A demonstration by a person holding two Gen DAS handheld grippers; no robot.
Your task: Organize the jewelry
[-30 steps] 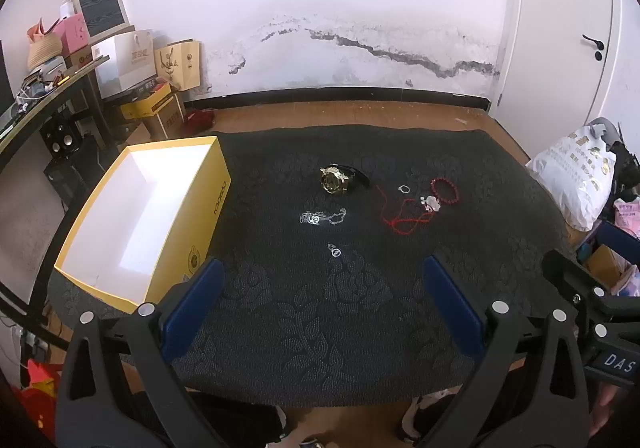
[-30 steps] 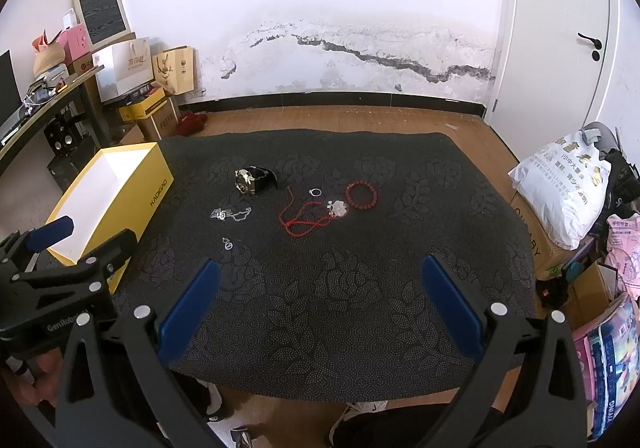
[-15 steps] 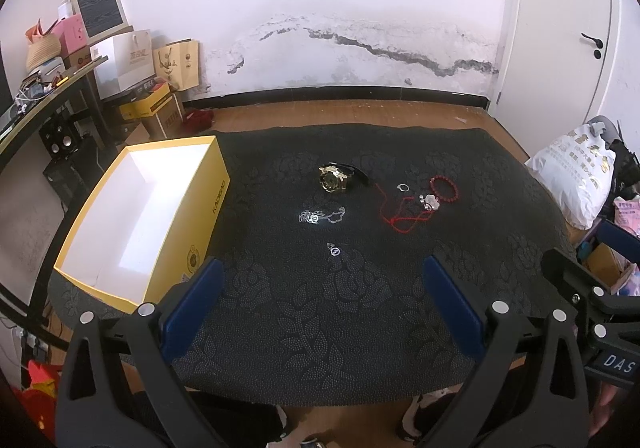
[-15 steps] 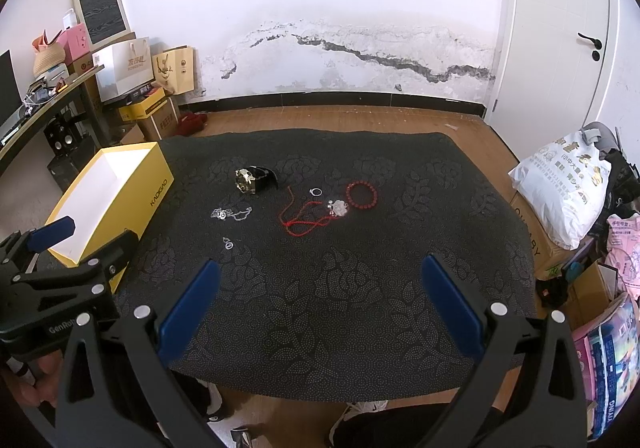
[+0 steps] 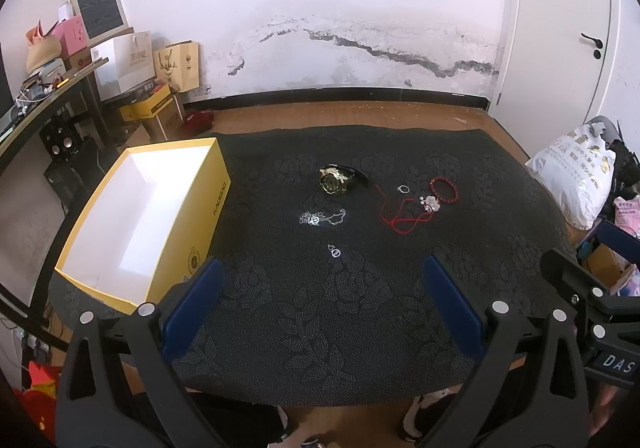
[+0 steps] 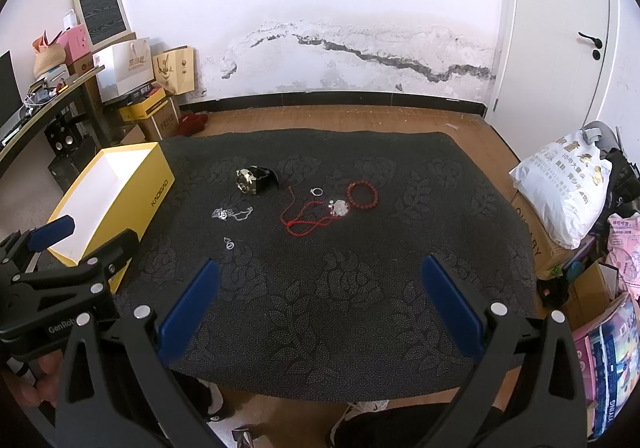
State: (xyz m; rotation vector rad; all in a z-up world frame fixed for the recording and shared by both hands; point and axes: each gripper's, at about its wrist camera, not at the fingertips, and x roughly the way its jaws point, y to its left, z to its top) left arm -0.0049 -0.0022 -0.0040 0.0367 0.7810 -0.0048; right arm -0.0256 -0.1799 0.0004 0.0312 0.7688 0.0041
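Both tongs gape wide and empty, left gripper (image 5: 320, 288) and right gripper (image 6: 320, 284); start with the watch (image 5: 335, 181), lowering squarely before carrying to the yellow box (image 5: 120, 280).

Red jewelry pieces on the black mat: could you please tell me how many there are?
2: a red beaded bracelet at the right end of the cluster, and a red cord necklace looped just left of it. None appears hidden.
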